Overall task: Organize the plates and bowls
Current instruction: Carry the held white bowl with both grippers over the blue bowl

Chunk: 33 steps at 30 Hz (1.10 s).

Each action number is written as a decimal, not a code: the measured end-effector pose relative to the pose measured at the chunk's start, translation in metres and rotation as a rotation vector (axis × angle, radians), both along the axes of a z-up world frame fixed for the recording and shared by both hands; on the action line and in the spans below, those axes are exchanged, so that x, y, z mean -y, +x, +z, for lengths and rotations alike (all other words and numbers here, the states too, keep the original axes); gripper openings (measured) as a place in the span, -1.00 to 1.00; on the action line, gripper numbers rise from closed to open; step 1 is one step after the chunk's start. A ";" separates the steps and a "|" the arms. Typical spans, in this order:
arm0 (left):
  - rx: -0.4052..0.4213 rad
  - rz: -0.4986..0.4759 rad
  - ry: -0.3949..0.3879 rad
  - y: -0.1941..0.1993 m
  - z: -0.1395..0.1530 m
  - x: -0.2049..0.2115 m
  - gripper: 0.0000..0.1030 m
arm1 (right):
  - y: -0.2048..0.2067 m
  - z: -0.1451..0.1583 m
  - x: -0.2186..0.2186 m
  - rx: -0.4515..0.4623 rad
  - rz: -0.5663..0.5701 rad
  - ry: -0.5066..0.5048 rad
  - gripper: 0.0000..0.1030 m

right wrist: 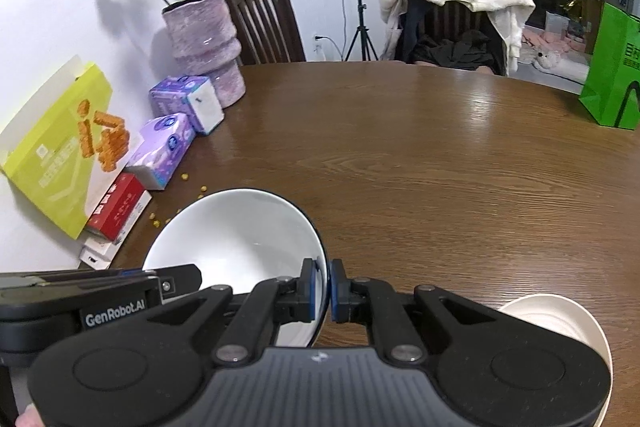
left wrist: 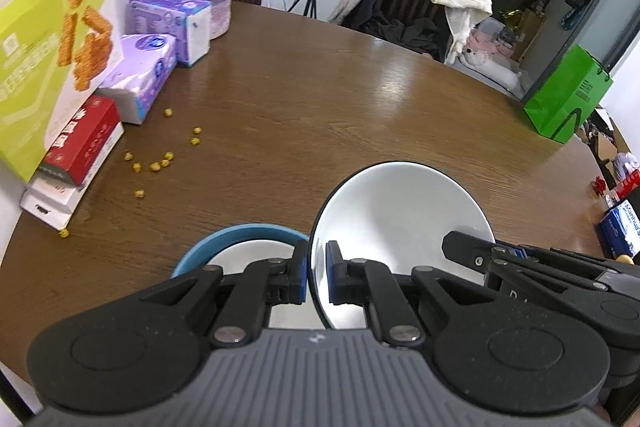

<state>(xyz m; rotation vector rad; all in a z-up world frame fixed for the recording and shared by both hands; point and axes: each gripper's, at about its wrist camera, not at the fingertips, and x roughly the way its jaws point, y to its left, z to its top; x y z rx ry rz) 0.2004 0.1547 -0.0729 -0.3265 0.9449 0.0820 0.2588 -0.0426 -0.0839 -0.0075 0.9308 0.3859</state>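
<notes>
The white bowl (left wrist: 400, 219) is held off the surface (left wrist: 320, 99) by both grippers: the left gripper (left wrist: 317, 273) is clamped on its left rim, the right gripper (right wrist: 327, 291) on its right rim, the blue pads of each pressed narrow on the thin wall. Only the left wrist view shows the blue-rimmed bowl (left wrist: 240, 247), just beside and left of the white bowl, below the fingers. Only the right wrist view shows a cream plate (right wrist: 560, 323) at the near right edge, partly hidden behind the gripper body, and the flowers in the pink vase (right wrist: 204, 47).

The middle and far half of the surface is bare wood, open up to the rounded far edge. Along the left edge, by the wall, stand a yellow-green snack box (left wrist: 52, 63), a red carton (left wrist: 86, 141) and two purple tissue packs (left wrist: 140, 75); small yellow pellets (left wrist: 160, 159) are scattered near them. A green bag (left wrist: 568, 99) stands at the far right edge.
</notes>
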 end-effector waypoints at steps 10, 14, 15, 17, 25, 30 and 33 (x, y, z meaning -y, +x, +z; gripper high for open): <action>-0.017 0.044 -0.007 -0.011 -0.008 -0.023 -0.82 | -0.006 -0.006 -0.030 -0.017 0.048 -0.008 -0.86; -0.024 0.056 -0.012 -0.013 -0.012 -0.029 -0.82 | -0.008 -0.009 -0.037 -0.025 0.061 -0.012 -0.86; -0.026 0.058 -0.014 -0.014 -0.013 -0.030 -0.82 | -0.008 -0.010 -0.038 -0.026 0.064 -0.013 -0.86; -0.031 0.063 -0.015 -0.015 -0.016 -0.032 -0.82 | -0.009 -0.011 -0.042 -0.030 0.069 -0.016 -0.86; -0.050 0.082 -0.025 -0.017 -0.028 -0.045 -0.82 | -0.009 -0.020 -0.055 -0.049 0.093 -0.034 -0.86; -0.063 0.087 -0.029 -0.017 -0.035 -0.051 -0.82 | -0.008 -0.026 -0.063 -0.063 0.105 -0.046 -0.86; -0.072 0.088 -0.028 -0.017 -0.040 -0.053 -0.82 | -0.008 -0.031 -0.067 -0.070 0.111 -0.054 -0.86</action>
